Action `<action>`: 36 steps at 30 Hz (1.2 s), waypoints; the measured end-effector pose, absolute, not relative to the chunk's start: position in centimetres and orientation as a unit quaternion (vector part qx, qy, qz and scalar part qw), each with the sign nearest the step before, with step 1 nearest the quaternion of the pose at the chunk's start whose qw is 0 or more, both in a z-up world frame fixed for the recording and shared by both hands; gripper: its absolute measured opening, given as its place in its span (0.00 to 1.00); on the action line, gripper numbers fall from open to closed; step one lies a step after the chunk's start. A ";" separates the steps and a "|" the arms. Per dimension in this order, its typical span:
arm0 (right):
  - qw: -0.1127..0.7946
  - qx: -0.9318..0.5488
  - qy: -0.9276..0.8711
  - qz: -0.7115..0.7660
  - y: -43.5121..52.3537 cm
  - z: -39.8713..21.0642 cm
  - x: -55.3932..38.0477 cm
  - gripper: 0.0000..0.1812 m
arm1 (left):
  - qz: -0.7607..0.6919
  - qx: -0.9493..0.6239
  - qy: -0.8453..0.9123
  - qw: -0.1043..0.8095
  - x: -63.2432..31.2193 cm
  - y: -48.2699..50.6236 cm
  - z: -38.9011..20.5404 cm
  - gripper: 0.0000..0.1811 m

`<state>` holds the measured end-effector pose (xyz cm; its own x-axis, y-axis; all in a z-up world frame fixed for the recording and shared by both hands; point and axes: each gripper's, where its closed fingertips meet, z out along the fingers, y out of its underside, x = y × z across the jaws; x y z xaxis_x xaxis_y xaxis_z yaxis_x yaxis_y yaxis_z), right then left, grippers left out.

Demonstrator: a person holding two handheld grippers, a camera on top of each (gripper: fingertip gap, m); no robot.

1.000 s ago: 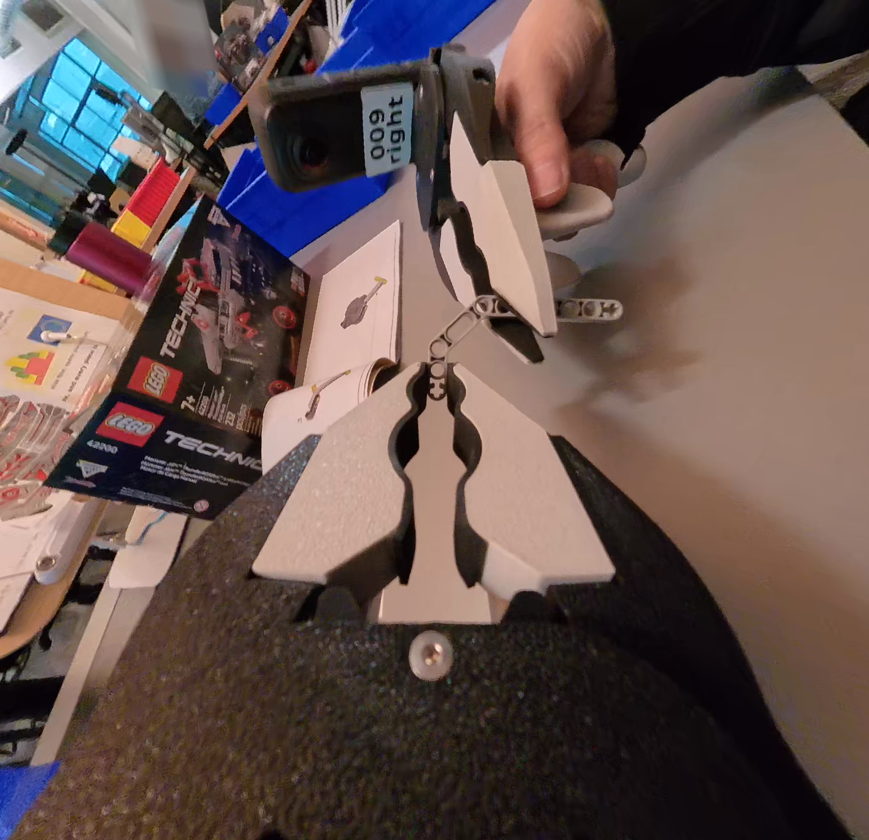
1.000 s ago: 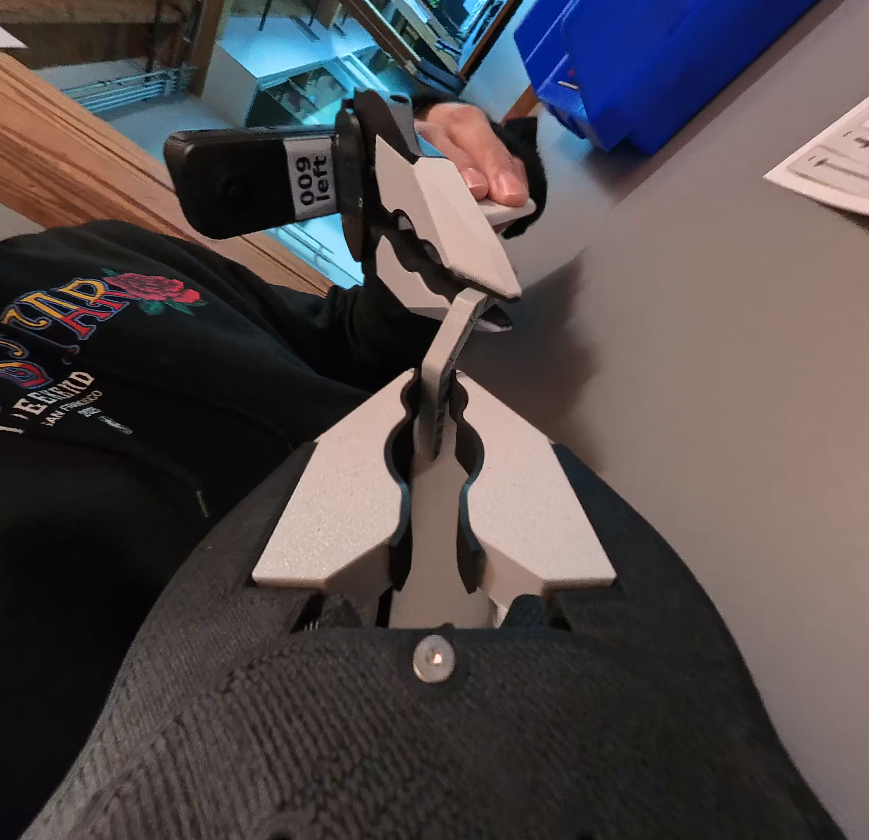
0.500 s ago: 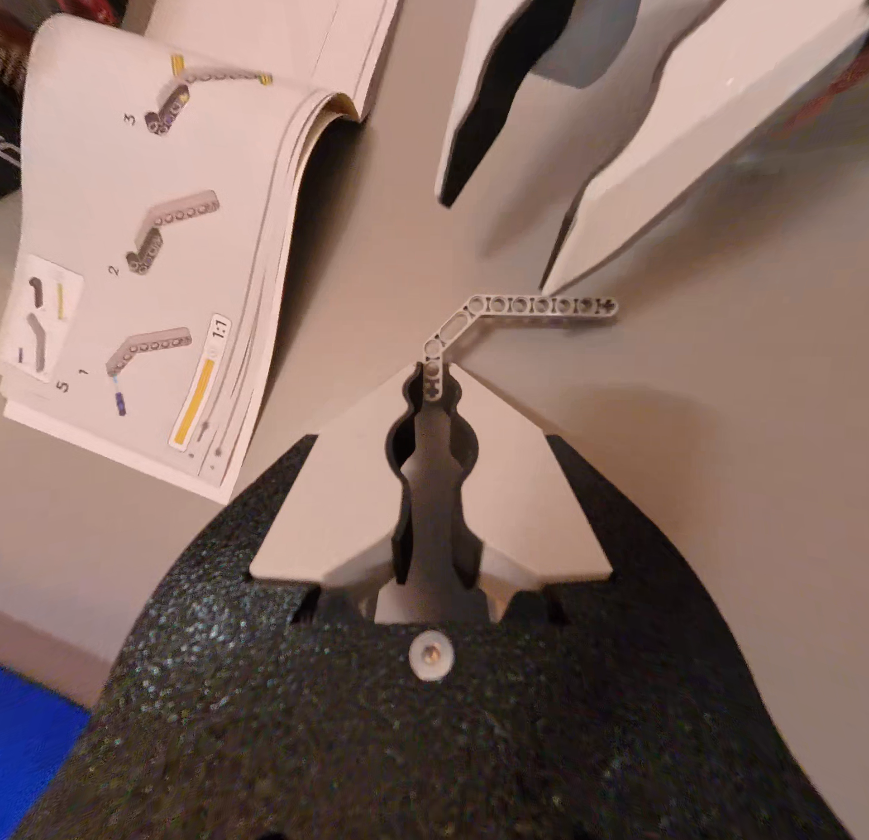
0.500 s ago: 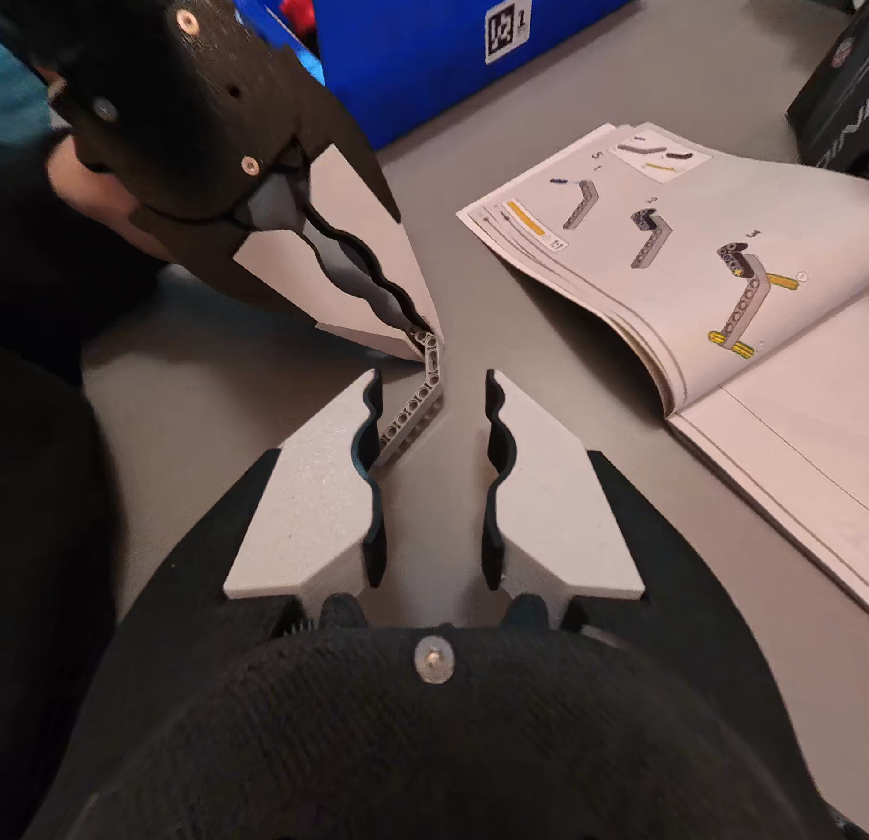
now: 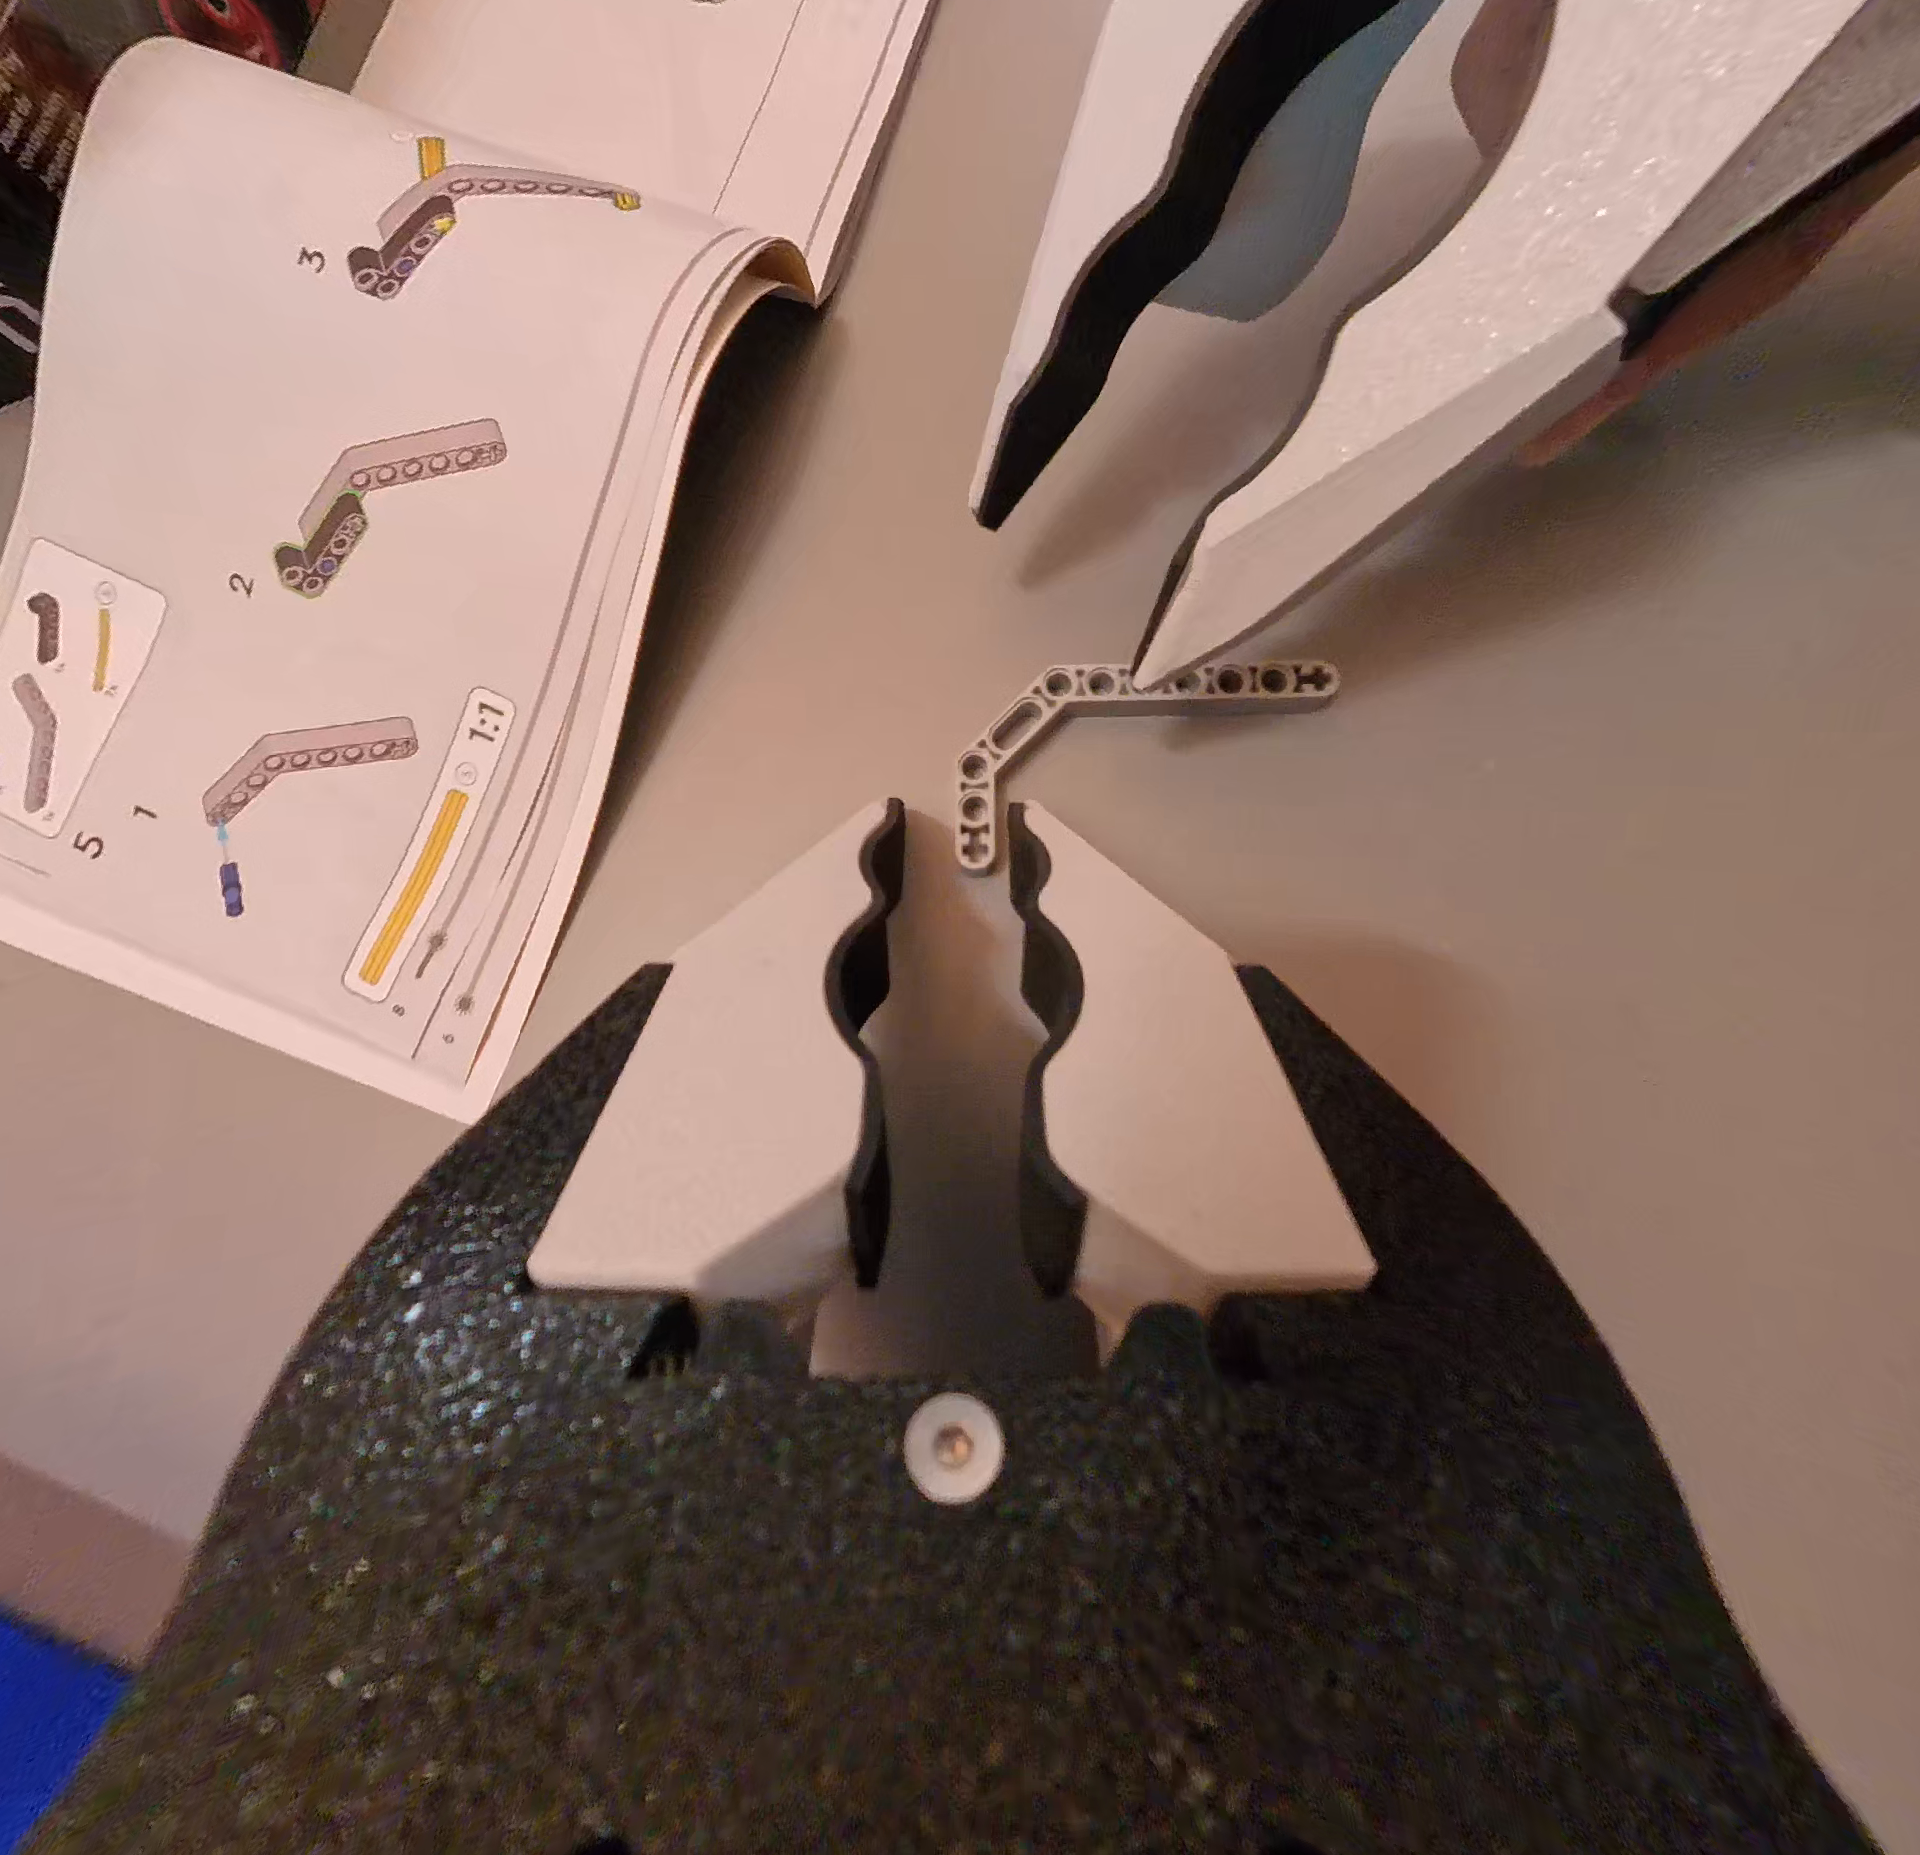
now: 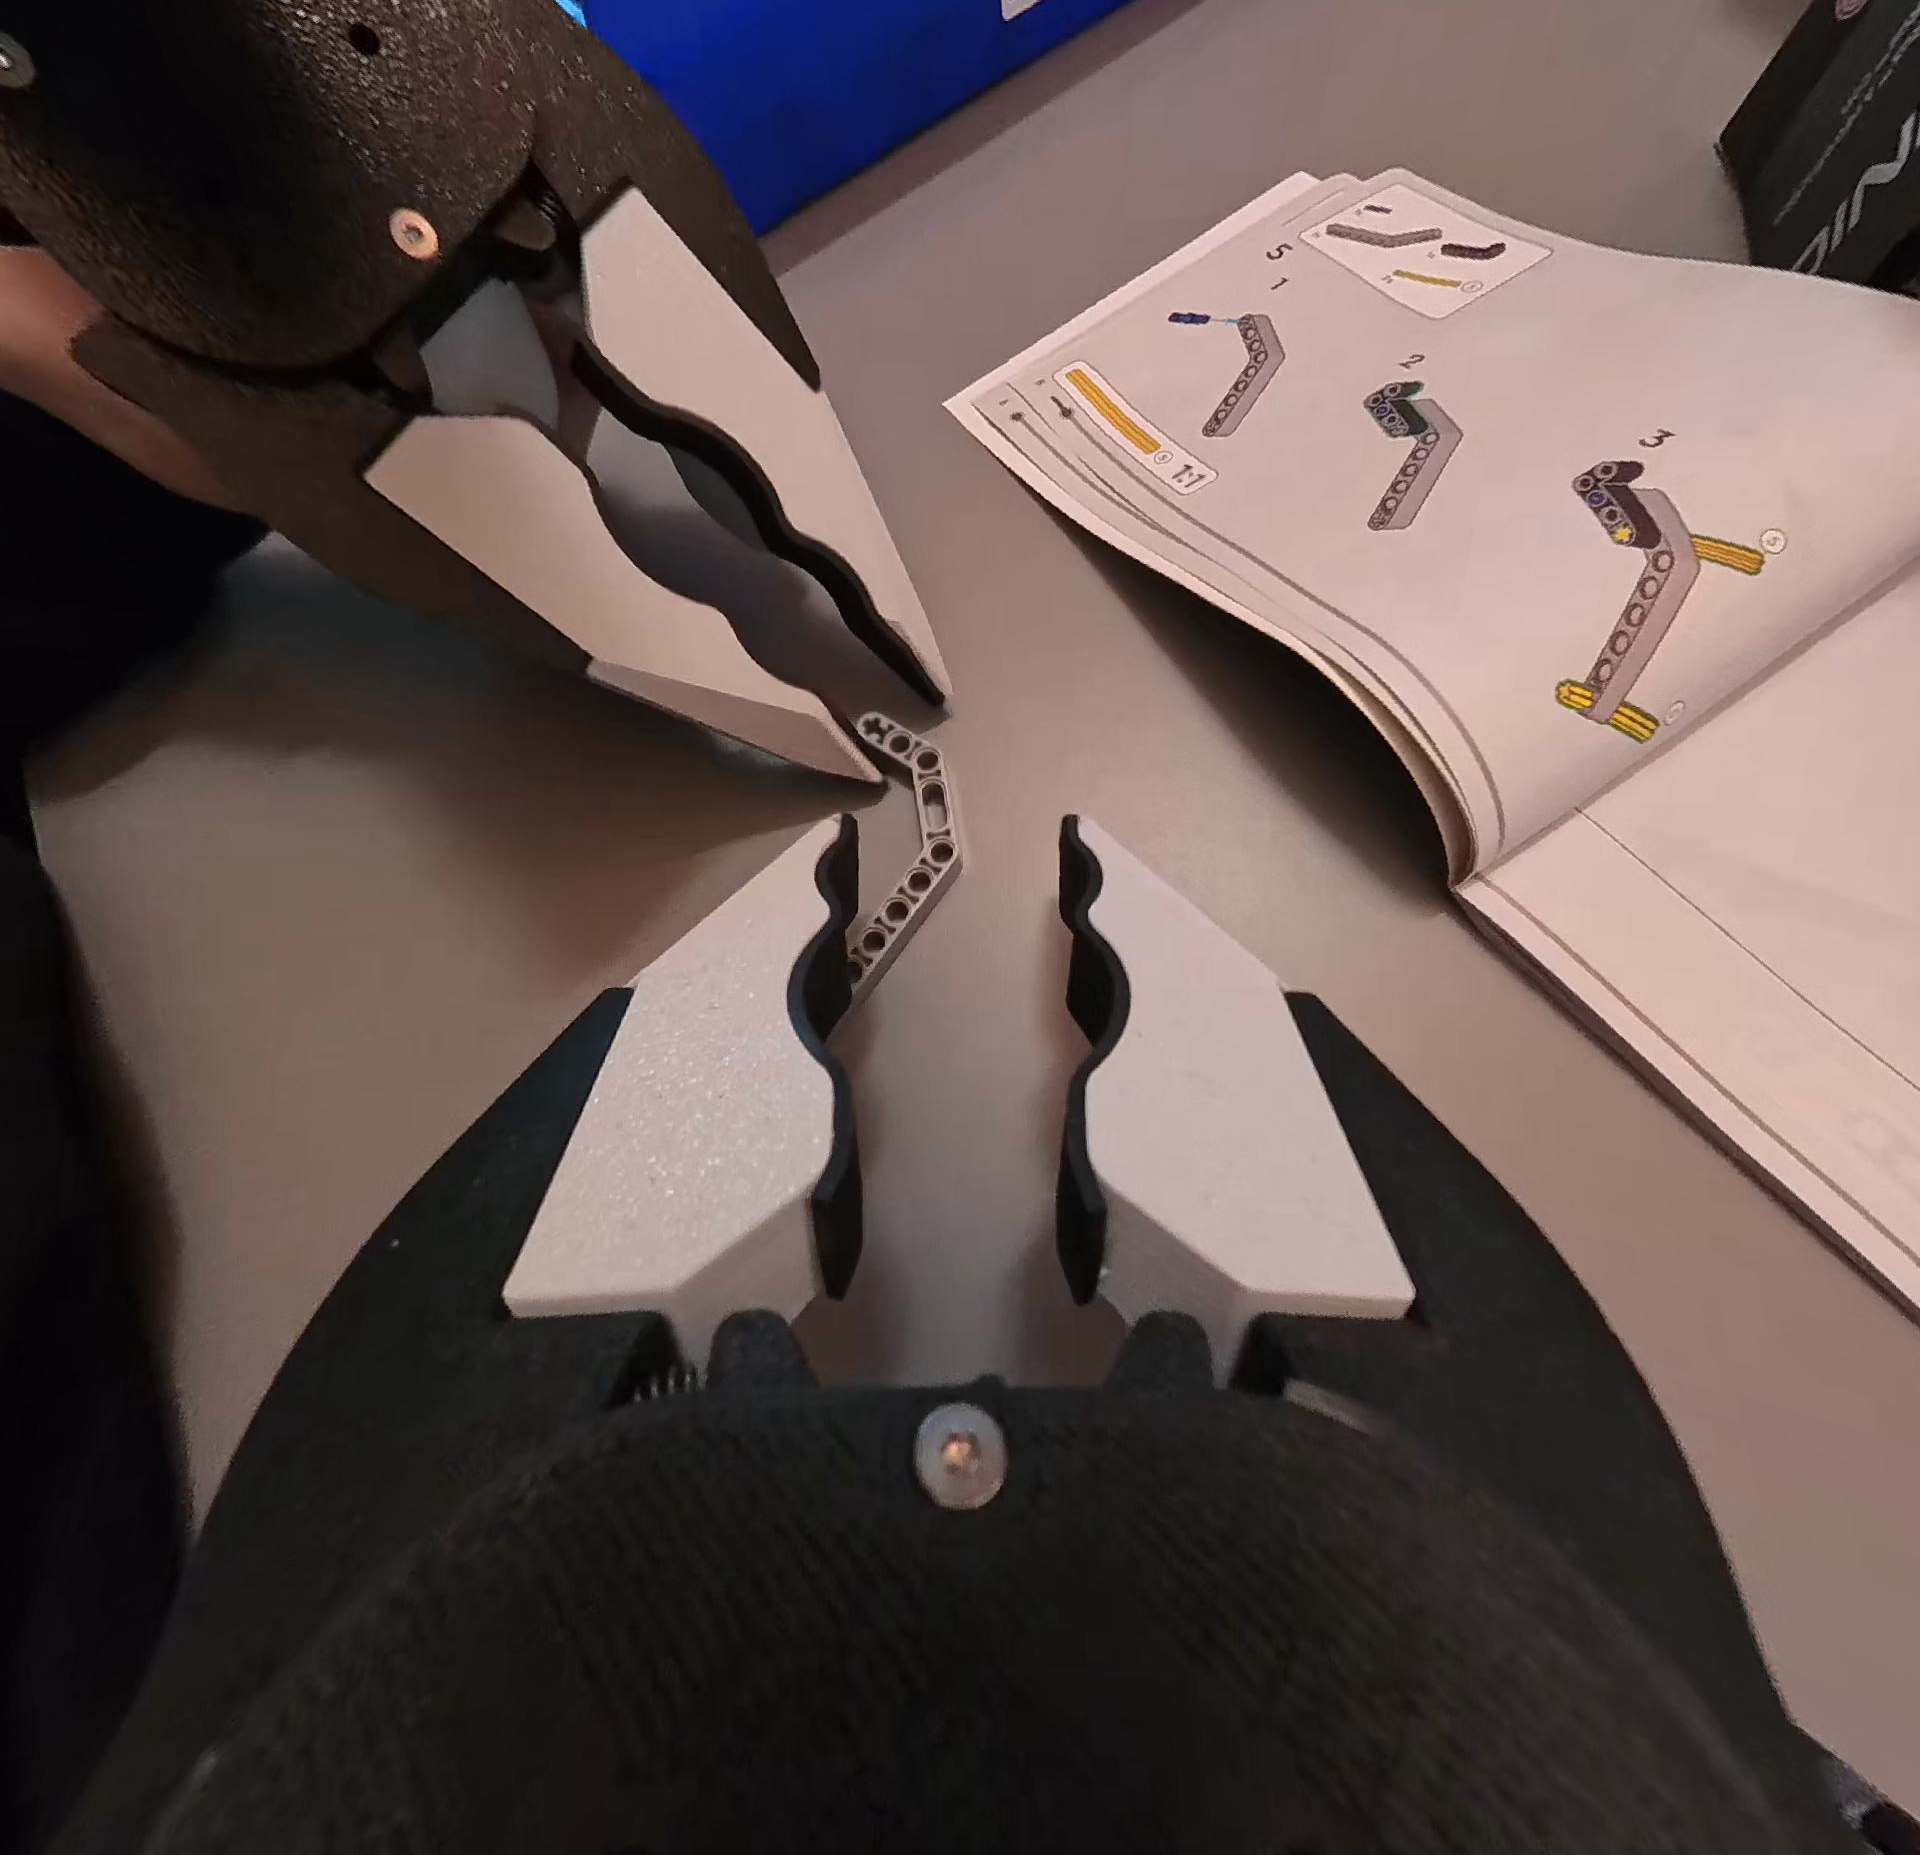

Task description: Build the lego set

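Note:
A grey bent lego beam lies flat on the grey table. My left gripper is open, and the beam's short end sits loose between its fingertips without being gripped. My right gripper is open above the long arm, with one fingertip touching the beam. In the right wrist view the beam lies by the left finger of my open right gripper. The left gripper reaches in from the upper left, its tips at the beam's far end.
An open instruction booklet lies left of the beam and shows in the right wrist view too. A blue bin stands behind. A black box is at the far right corner. My right fingertips sit around 4 centimeters from my left ones.
A second ago both grippers held the beam in the air. The right gripper opened first. Since half a second ago the left gripper has opened too, and the beam now lies on the table.

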<state>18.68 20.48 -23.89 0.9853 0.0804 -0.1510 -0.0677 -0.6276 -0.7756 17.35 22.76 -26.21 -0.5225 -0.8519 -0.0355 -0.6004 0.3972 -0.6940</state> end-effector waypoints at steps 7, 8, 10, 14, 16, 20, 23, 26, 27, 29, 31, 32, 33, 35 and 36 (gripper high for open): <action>0.449 -0.893 0.012 0.023 20.8 -22.1 21.0 0.18 | -0.387 -0.455 0.769 0.229 17.9 24.5 -22.6 0.09; 0.460 -0.888 0.016 0.005 20.9 -21.4 21.7 0.18 | -0.391 -0.458 0.760 0.244 18.0 25.2 -22.0 0.08; 0.484 -0.874 0.021 -0.031 21.3 -20.0 23.2 0.18 | -0.402 -0.466 0.739 0.275 18.1 26.6 -20.7 0.07; 0.518 -0.850 0.002 -0.090 22.3 -18.5 25.7 0.17 | -0.447 -0.486 0.687 0.305 18.1 28.8 -18.7 0.02; 0.518 -0.849 -0.008 -0.105 22.9 -18.7 26.8 0.13 | -0.487 -0.472 0.684 0.267 17.6 28.0 -18.5 0.01; 0.530 -0.840 -0.038 -0.109 24.5 -19.0 28.3 0.06 | -0.537 -0.462 0.671 0.221 17.5 26.8 -18.6 0.00; 0.547 -0.825 -0.067 -0.123 25.4 -19.2 29.3 0.00 | -0.548 -0.462 0.656 0.235 17.6 26.7 -18.9 0.00; 0.569 -0.810 -0.073 -0.125 25.7 -19.6 29.9 0.00 | -0.562 -0.451 0.643 0.261 17.7 26.9 -18.3 0.00; 0.575 -0.807 -0.070 -0.115 25.7 -19.7 29.7 0.00 | -0.571 -0.442 0.637 0.270 17.7 27.0 -17.8 0.00; 0.579 -0.806 -0.071 -0.106 25.3 -20.0 29.2 0.00 | -0.582 -0.429 0.630 0.282 17.5 27.2 -17.1 0.00; 0.573 -0.808 -0.067 -0.122 24.9 -20.3 29.4 0.00 | -0.590 -0.429 0.624 0.280 17.5 27.3 -17.1 0.00; 0.566 -0.812 -0.064 -0.123 24.7 -20.5 29.4 0.00 | -0.592 -0.433 0.624 0.271 17.5 27.3 -17.3 0.00; 0.560 -0.817 -0.060 -0.121 24.7 -20.7 29.4 0.00 | -0.593 -0.437 0.624 0.262 17.5 27.3 -17.5 0.00; 0.552 -0.823 -0.060 -0.123 24.9 -21.2 29.5 0.00 | -0.592 -0.438 0.625 0.261 17.5 27.5 -17.6 0.00; 0.546 -0.826 -0.063 -0.127 25.0 -21.4 29.5 0.00 | -0.589 -0.439 0.625 0.265 17.5 27.7 -17.7 0.00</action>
<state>29.54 24.97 -21.39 0.9600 -0.0342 0.2778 0.2421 -0.3962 -0.8857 17.55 27.67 -17.67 -0.4748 -0.8604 0.1848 -0.2363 -0.0776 -0.9686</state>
